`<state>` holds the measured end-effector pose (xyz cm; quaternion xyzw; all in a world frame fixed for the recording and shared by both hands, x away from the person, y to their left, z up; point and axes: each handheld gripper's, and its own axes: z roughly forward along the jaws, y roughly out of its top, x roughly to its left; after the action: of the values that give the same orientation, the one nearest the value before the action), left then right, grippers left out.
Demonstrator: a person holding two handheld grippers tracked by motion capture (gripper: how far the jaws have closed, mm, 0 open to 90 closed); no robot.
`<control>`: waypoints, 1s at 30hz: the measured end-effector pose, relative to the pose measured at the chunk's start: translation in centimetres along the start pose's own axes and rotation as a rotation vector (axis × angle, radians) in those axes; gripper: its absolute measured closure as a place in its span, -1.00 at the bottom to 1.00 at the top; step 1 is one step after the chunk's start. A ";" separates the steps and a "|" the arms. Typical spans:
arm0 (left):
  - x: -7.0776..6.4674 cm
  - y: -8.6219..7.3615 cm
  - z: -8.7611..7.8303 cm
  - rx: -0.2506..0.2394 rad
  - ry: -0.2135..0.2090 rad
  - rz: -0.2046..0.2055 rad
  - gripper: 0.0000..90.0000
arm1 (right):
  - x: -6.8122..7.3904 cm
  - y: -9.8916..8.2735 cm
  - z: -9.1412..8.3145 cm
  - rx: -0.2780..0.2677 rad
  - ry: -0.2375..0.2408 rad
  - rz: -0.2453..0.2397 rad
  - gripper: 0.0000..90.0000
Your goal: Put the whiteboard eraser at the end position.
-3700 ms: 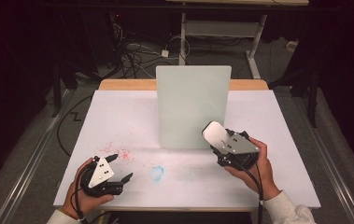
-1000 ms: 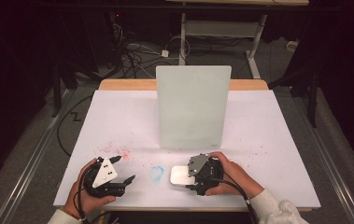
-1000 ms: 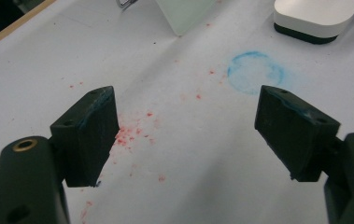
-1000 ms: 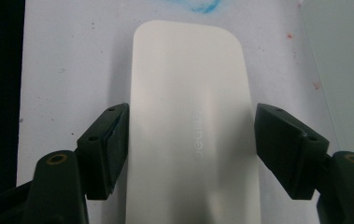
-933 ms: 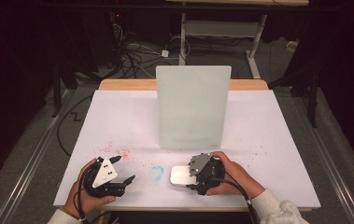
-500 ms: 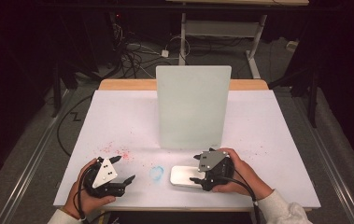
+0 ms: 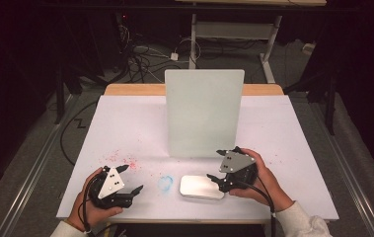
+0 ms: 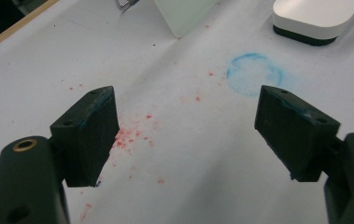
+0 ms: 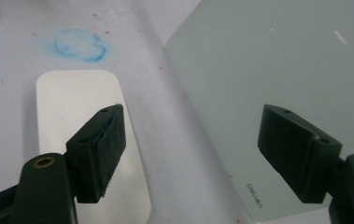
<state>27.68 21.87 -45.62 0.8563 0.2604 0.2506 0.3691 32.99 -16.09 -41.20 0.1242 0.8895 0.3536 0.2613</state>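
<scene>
My right gripper (image 7: 217, 178) has just been opening and now stands apart with nothing between its jaws; the white mouse (image 7: 202, 187) lies flat on the table (image 7: 298, 148) just beside it, near the blue ring (image 7: 165, 182). My left gripper (image 7: 137, 189) is wide and empty. A careless swing could nudge the mouse or knock the upright board (image 7: 204, 113) over.
</scene>
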 end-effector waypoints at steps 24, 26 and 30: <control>0.0 0.0 -0.1 -0.002 0.007 0.004 -0.54 | -1.8 -2.9 -2.1 -0.038 -0.228 0.114 -0.55; 0.0 0.1 -0.1 -0.003 0.006 0.005 -0.54 | -1.9 -3.3 -2.5 -0.046 -0.245 0.125 -0.55; 0.1 0.1 0.0 -0.005 0.010 0.006 -0.54 | -1.9 -4.5 -3.1 -0.062 -0.294 0.143 -0.56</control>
<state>27.82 21.83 -45.52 0.8548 0.2590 0.2567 0.3693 32.64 -21.85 -41.68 0.2295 0.8192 0.3765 0.3667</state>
